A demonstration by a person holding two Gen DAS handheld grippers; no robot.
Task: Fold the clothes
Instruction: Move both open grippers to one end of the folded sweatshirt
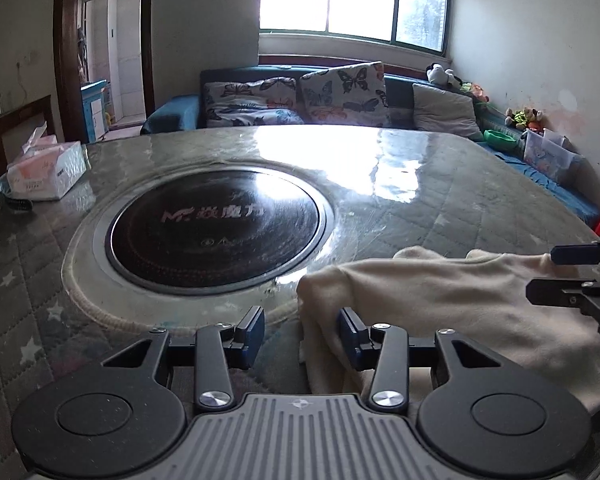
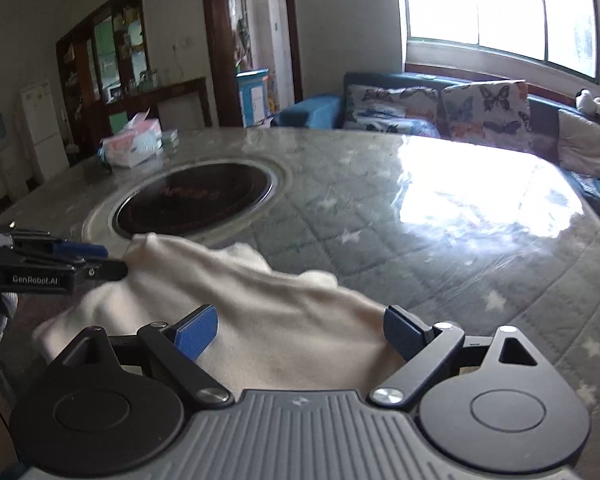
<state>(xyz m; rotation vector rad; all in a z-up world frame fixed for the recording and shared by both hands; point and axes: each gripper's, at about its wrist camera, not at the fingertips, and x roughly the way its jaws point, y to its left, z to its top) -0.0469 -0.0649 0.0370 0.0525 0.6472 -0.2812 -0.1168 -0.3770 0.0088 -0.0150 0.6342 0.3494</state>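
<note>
A cream garment (image 1: 440, 300) is seen lying crumpled on the quilted table (image 1: 440, 200), at five o'clock from the round black hob (image 1: 216, 228). The left gripper (image 1: 302, 334) is held spread, its edge between the pads. The right gripper (image 2: 300, 332) is spread wide over it, nothing pinched. Only the right view shows a cabinet (image 2: 100, 56); a tissue box (image 1: 46, 170) is set at ten o'clock.
</note>
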